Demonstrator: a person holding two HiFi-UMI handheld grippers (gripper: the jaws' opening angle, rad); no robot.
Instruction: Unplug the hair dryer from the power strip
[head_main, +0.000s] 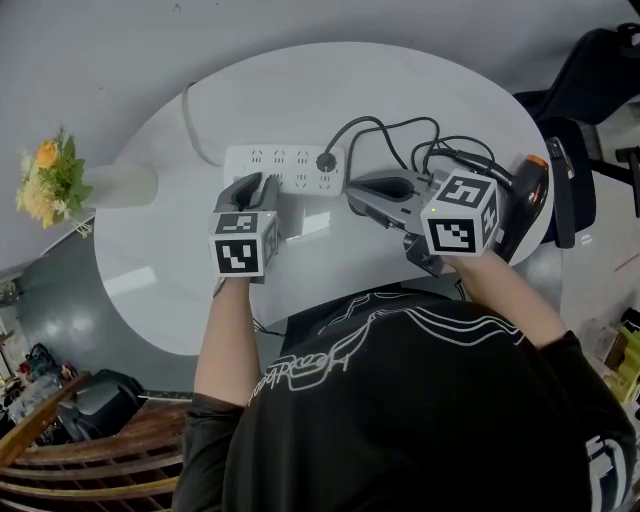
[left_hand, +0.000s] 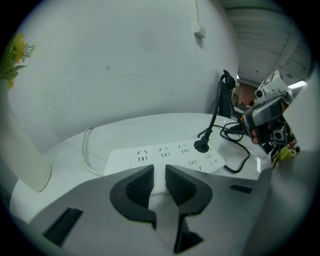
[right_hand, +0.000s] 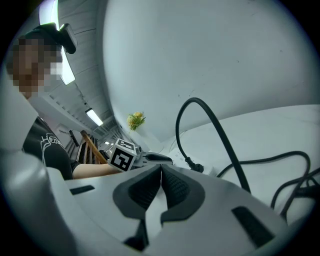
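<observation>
A white power strip (head_main: 283, 168) lies on the round white table (head_main: 400, 80). A black plug (head_main: 325, 162) sits in a socket near the strip's right end, also seen in the left gripper view as the plug (left_hand: 201, 146). Its black cord (head_main: 400, 135) loops right to the black and orange hair dryer (head_main: 530, 195) at the table's right edge. My left gripper (head_main: 255, 188) hangs over the strip's near edge (left_hand: 150, 159); its jaws (left_hand: 159, 170) stand a narrow gap apart, with nothing pressed between them. My right gripper (head_main: 380, 190) is shut and empty (right_hand: 161, 169), just right of the plug (right_hand: 195, 167).
A white vase (head_main: 125, 185) with yellow flowers (head_main: 50, 180) stands at the table's left edge. The strip's white lead (head_main: 190, 125) curves off to the back left. Black chairs (head_main: 590, 70) stand beyond the right edge. A wooden rail (head_main: 60, 440) is below left.
</observation>
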